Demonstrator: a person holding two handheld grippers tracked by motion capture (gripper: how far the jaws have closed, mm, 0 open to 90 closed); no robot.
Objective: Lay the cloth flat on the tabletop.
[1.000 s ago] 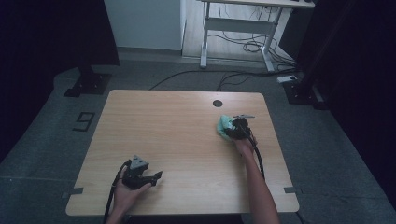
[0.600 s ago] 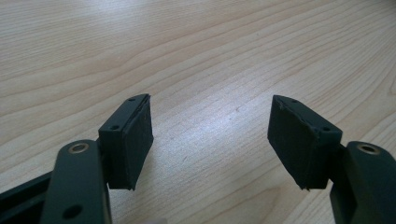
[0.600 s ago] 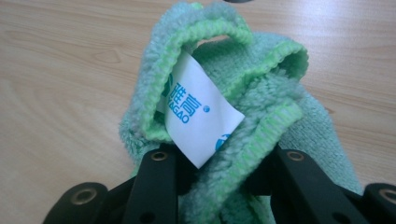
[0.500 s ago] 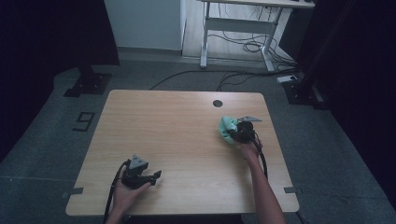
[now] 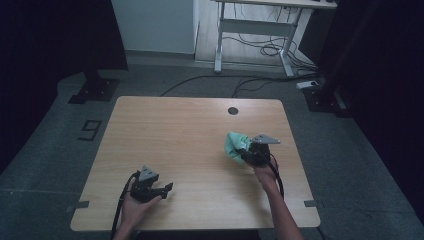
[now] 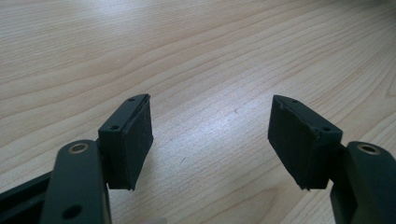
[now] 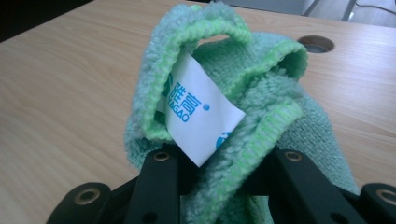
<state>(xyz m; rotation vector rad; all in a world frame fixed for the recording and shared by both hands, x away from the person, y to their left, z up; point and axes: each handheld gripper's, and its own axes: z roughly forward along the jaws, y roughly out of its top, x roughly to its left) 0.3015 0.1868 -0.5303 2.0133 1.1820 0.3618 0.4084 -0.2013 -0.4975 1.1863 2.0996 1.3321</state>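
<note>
A light green terry cloth with a white printed label is bunched up between the black jaws of my right gripper. Those jaws have just been closing and now pinch the cloth. In the high view the cloth hangs from the right gripper just above the right half of the wooden table. My left gripper rests near the front left of the table. Its jaws stand wide apart over bare wood, with nothing between them.
A round cable hole sits near the table's far edge. Beyond the table are a desk frame and loose cables on the floor. A floor marking lies to the left.
The right gripper has come toward the person and slightly left, taking the green cloth with it off the wood. The left gripper has stayed where it was.
</note>
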